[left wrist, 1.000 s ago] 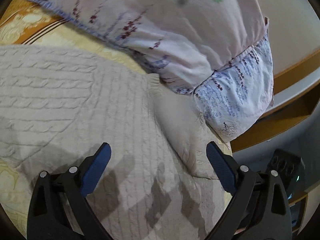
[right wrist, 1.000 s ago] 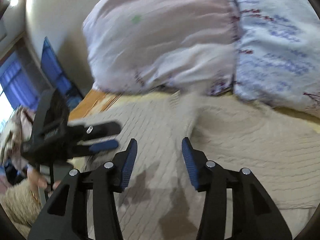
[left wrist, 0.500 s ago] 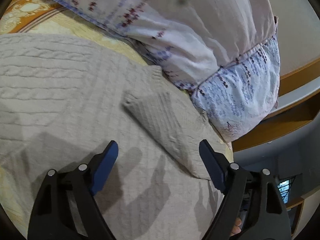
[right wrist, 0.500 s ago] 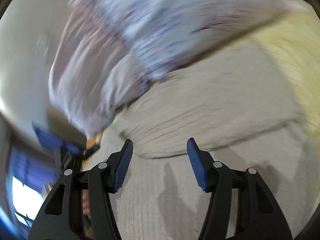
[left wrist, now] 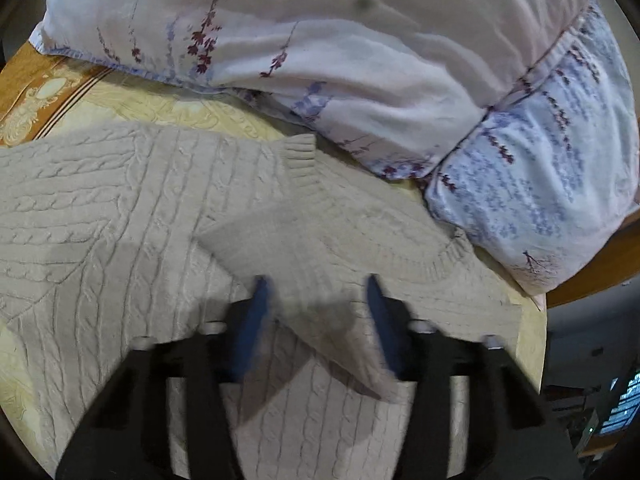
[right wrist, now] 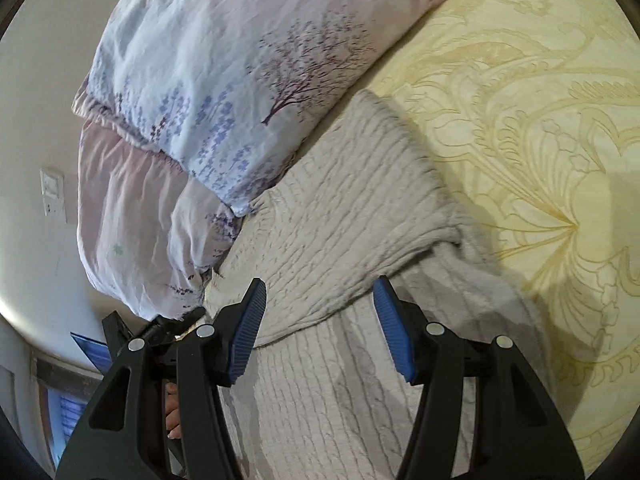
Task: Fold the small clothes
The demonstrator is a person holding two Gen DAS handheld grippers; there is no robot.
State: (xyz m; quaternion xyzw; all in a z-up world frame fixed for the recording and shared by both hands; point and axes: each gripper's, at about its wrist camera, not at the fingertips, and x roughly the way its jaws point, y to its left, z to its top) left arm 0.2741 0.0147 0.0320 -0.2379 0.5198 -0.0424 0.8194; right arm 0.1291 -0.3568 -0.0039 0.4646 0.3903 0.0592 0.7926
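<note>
Both grippers hung with fingers spread over a beige cable-knit sweater [left wrist: 120, 216] on the bed [right wrist: 520, 80]. The left gripper [left wrist: 316, 316] and right gripper [right wrist: 320, 320] held nothing. No legible writing appeared.

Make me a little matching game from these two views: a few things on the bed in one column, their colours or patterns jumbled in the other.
Things:
1. sweater
2. pillow
3. bedsheet
4. gripper pads

Looks:
a. pale yellow with an ornate leaf pattern
b. blue, ribbed
c. beige cable knit
d. white and pink with purple flowers and trees

Pairs: 1-c, 2-d, 3-a, 4-b
</note>
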